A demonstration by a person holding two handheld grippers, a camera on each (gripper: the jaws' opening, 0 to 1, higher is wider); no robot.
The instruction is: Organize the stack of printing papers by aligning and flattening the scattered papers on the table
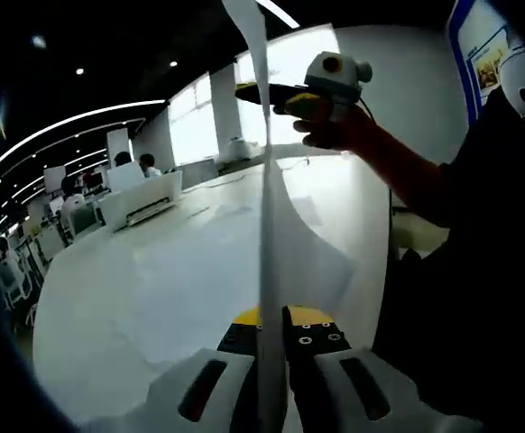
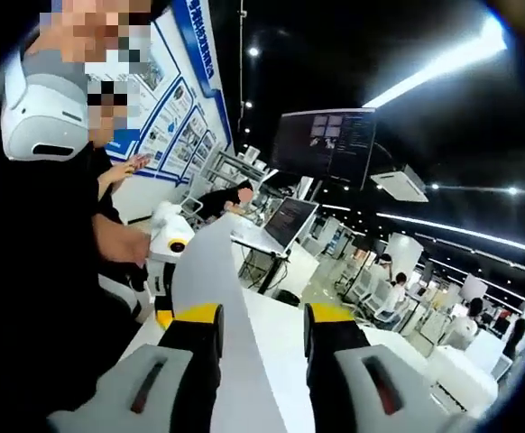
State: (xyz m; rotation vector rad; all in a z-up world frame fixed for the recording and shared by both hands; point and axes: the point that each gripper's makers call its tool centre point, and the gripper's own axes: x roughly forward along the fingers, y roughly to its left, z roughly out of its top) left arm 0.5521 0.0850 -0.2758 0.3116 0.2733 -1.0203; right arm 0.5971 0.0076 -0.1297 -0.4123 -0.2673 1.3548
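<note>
In the left gripper view, your left gripper point(image 1: 270, 347) has its jaws together on a paper point(image 1: 267, 207), which you see edge-on as a thin white strip rising from between the jaws to the top of the view. The paper is held up off the table point(image 1: 154, 289), a broad white surface that spreads to the left behind it. A faint shadow of the sheet falls on the tabletop to its right. Far back on the left of the table sits a white printer point(image 1: 141, 200), and people sit at desks beyond it. Up at the right, your right hand point(image 1: 330, 122) holds the right gripper point(image 1: 267, 93), whose yellow and black jaws meet the paper's upper part.

In the right gripper view, the same paper point(image 2: 222, 298) runs as a wide white band between the right gripper's point(image 2: 262, 338) two jaws, curving up to the left. Those jaws stand apart here, one on each side of the sheet, and you cannot tell whether they pinch it. Your left hand shows at the left, by the white left gripper point(image 2: 168, 239). A laptop point(image 2: 285, 224) and a monitor point(image 2: 326, 144) stand further back.
</note>
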